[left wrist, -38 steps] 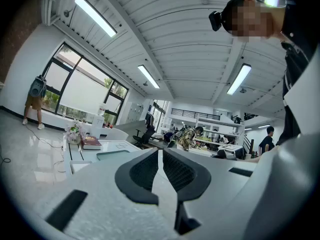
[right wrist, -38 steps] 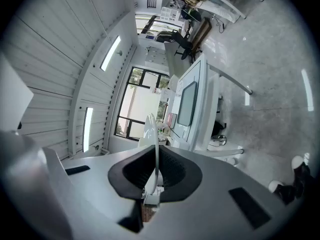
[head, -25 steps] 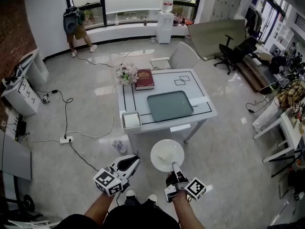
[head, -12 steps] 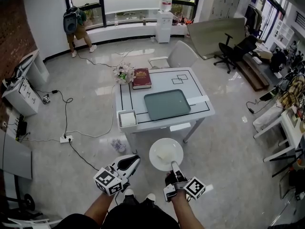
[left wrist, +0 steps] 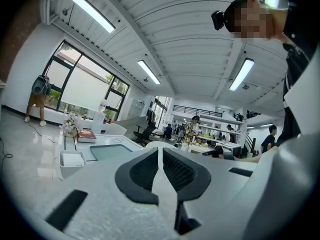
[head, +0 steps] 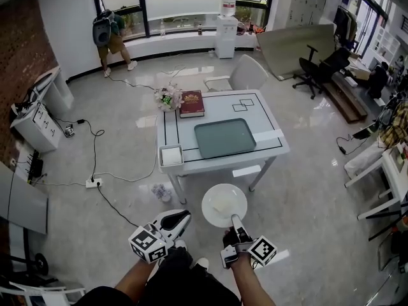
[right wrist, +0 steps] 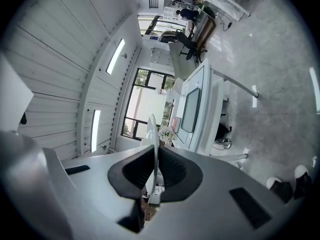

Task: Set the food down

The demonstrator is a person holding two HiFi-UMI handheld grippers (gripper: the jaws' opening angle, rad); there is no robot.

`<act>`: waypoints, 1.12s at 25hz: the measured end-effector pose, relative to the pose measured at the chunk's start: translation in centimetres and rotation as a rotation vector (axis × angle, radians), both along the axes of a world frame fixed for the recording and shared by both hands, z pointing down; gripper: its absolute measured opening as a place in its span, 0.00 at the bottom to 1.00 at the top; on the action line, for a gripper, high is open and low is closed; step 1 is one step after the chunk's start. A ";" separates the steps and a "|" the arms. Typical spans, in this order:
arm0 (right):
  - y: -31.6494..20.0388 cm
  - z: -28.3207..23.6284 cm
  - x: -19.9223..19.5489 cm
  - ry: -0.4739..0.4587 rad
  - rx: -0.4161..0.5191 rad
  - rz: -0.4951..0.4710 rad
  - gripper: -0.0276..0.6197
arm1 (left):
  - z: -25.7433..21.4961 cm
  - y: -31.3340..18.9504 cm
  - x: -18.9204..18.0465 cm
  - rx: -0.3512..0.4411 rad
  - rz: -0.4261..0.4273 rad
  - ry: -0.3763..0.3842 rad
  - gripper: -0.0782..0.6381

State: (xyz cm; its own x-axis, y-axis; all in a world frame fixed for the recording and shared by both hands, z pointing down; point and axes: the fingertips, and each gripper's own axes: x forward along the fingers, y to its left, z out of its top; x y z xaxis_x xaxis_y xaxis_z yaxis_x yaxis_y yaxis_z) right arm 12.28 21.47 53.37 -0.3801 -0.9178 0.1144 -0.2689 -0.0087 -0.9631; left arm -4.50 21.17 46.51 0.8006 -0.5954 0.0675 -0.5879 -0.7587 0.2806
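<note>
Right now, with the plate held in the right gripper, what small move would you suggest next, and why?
I would probably carry the plate forward toward the table, keeping it level. The right gripper is shut on its rim, and the plate hangs over the floor, short of the table's near edge. The green tray there lies empty.
</note>
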 end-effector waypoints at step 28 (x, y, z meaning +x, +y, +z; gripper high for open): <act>-19.8 2.3 -0.5 -0.033 -0.053 0.004 0.07 | 2.2 -21.1 0.6 -0.051 0.034 0.032 0.15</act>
